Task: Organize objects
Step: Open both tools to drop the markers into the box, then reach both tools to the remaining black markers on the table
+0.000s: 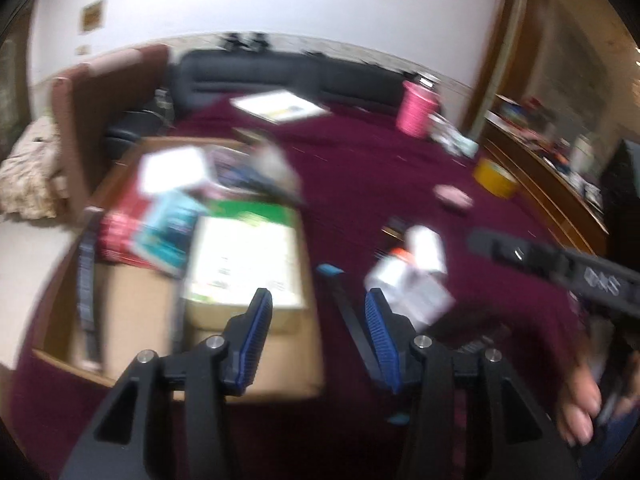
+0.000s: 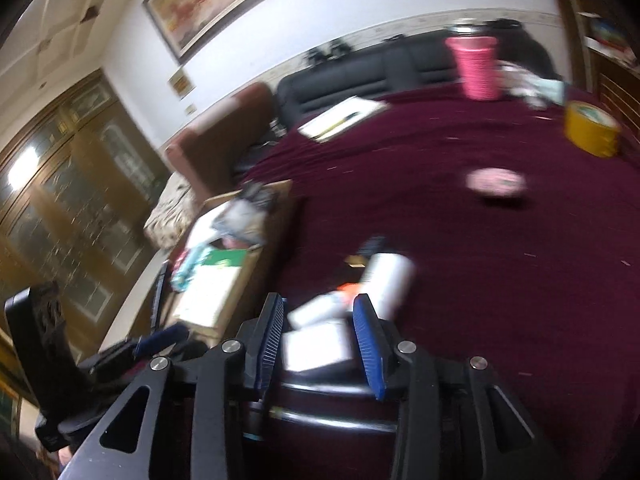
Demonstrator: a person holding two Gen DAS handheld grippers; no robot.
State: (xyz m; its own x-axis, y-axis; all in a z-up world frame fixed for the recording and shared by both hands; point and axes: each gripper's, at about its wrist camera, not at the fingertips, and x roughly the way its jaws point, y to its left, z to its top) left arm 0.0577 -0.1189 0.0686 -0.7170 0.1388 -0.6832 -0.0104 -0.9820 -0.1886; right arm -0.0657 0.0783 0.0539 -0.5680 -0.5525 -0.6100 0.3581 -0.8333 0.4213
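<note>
A cardboard box (image 1: 132, 304) stands at the left on the maroon cloth (image 1: 360, 168), holding several packets and a green-and-white carton (image 1: 244, 256). My left gripper (image 1: 318, 296) hovers open over the box's right edge, with nothing pressed between its pads. To its right lie a few white packets and a white bottle (image 1: 408, 280). In the right wrist view my right gripper (image 2: 319, 299) is open just above the same white items (image 2: 384, 280). A white packet (image 2: 316, 344) shows between its fingers, but the pads do not press on it. The picture is blurred.
A pink cup (image 2: 478, 68), a yellow tub (image 2: 590, 130) and a small pink round thing (image 2: 496, 182) stand farther back on the cloth, with a white booklet (image 2: 344, 118). A black sofa (image 1: 280, 72) and a brown chair (image 1: 100, 120) lie beyond. A hand (image 1: 580, 408) is at the lower right.
</note>
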